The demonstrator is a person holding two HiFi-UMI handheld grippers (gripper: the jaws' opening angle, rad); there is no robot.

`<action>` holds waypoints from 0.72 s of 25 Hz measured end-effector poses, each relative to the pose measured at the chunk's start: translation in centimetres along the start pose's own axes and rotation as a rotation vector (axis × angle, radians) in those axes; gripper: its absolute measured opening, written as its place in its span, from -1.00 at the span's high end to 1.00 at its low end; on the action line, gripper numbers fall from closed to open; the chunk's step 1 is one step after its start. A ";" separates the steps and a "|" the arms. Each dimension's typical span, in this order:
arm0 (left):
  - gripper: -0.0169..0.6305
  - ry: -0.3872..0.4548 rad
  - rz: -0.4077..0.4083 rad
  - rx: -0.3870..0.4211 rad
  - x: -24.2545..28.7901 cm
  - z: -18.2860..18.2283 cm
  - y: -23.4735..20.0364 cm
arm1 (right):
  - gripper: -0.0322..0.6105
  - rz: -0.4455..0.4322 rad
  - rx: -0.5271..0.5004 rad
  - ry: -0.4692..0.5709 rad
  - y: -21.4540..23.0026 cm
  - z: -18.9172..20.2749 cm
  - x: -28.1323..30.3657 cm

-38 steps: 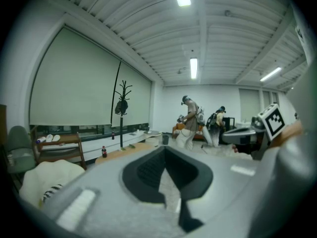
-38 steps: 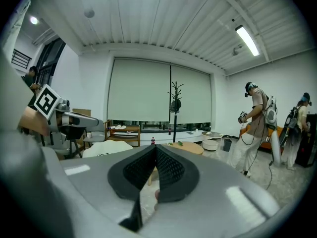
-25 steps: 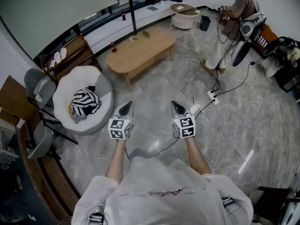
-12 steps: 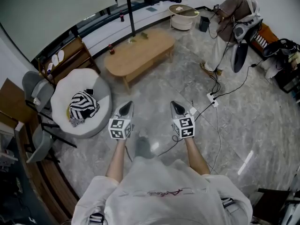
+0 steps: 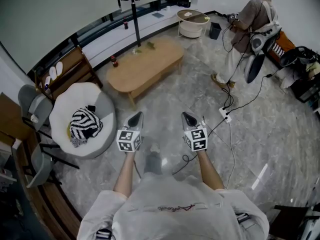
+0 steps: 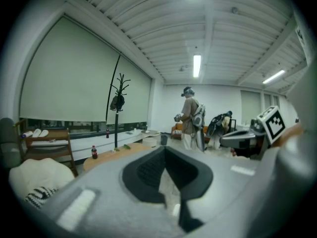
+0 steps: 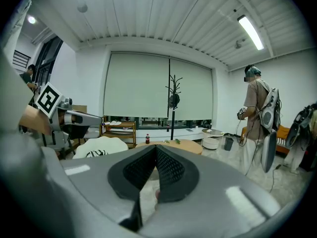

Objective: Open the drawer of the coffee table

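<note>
1. Both hands have edged toward the coffee table [image 5: 145, 66]; it stands well ahead across marble floor [image 5: 167, 101].
2. Left gripper [image 5: 135, 117] jaws together, empty; right gripper [image 5: 188, 118] likewise.

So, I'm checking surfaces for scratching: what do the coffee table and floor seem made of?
Coffee table: probably light wood or veneer, matte; its tan top shows no glare.
Floor: polished grey stone or marble-look tile; veined pattern and bright reflections.

The coffee table [image 5: 145, 66] shows only its top, its drawer out of sight in every view, the small items [image 5: 150, 45] on it are too small to name, and the head view's top edge crops the coat stand [image 5: 135, 19].
</note>
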State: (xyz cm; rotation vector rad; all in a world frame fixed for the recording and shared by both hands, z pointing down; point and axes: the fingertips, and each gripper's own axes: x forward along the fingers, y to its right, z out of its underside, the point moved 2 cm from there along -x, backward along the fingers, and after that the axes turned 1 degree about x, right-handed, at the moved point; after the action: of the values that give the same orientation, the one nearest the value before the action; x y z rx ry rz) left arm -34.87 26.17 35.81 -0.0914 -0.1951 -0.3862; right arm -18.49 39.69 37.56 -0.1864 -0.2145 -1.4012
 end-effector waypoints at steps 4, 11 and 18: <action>0.95 0.002 0.017 -0.004 3.7 -1.1 -2.9 | 0.89 0.015 -0.003 0.000 1.6 -1.6 4.1; 0.95 0.002 0.044 0.002 11.0 -3.8 -8.7 | 0.89 0.034 -0.011 -0.003 4.4 -5.2 12.2; 0.95 0.001 0.067 -0.001 17.9 -5.8 -14.4 | 0.89 0.056 -0.011 -0.009 7.3 -7.8 20.2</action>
State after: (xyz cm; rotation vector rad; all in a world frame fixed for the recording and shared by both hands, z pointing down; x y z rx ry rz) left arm -23.17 5.62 34.58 -0.0987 -0.1899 -0.3194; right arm -7.83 19.56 35.20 -0.2062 -0.2074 -1.3469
